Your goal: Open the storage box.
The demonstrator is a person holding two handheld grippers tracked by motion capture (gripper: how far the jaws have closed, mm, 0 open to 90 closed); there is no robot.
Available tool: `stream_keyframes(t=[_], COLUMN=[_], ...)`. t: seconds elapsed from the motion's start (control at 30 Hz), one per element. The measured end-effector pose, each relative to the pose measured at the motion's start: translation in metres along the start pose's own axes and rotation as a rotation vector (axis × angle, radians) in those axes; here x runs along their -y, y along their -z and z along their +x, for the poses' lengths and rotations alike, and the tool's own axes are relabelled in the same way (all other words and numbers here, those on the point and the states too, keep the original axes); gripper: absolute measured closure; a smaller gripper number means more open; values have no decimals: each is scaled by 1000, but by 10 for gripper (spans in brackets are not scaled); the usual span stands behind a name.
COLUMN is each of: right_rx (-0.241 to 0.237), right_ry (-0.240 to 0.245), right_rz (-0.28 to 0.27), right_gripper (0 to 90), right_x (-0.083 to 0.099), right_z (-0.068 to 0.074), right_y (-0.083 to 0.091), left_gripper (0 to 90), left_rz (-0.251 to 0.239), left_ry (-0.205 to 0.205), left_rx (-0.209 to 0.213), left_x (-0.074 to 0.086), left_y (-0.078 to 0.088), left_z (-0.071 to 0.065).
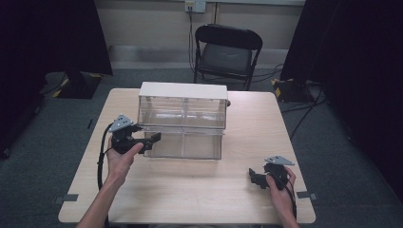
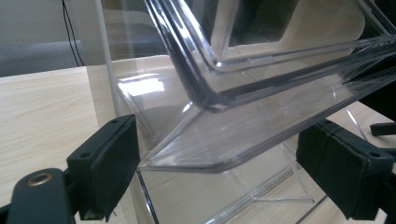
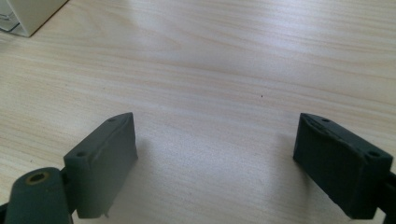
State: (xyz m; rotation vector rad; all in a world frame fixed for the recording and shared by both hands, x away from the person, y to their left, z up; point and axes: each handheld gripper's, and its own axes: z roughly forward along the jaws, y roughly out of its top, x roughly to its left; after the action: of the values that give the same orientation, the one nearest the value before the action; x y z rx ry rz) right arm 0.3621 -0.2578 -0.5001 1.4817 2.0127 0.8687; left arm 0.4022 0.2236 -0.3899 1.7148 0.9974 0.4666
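Observation:
A clear plastic drawer cabinet (image 1: 183, 107) with a white top stands at the middle of the table. Its lower drawer (image 1: 187, 145) is pulled out toward me. My left gripper (image 1: 155, 139) is at the drawer's left front corner, pointing right. In the left gripper view the clear drawer rim (image 2: 261, 93) runs across between the jaws of my left gripper (image 2: 219, 154), which stand apart; neither pad visibly presses on it. My right gripper (image 1: 255, 178) rests low at the front right of the table, and in its own view the right gripper (image 3: 217, 154) is open over bare wood.
The light wooden table (image 1: 199, 194) has bare room in front of the cabinet and to both sides. A black folding chair (image 1: 227, 50) stands behind the table. Dark curtains hang at left and right, and cables lie on the floor.

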Motion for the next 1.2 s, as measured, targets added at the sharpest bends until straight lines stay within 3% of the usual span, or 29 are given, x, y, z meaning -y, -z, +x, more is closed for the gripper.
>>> stream_keyframes(t=[1.2], right_rx=[0], right_ry=[0], right_rz=[0], right_gripper=[125], right_x=[0], right_z=[0], right_y=[0], left_gripper=[138], left_rz=[-1], left_ry=[-8], left_rx=[-6], left_x=[0], left_y=[0], left_z=[0])
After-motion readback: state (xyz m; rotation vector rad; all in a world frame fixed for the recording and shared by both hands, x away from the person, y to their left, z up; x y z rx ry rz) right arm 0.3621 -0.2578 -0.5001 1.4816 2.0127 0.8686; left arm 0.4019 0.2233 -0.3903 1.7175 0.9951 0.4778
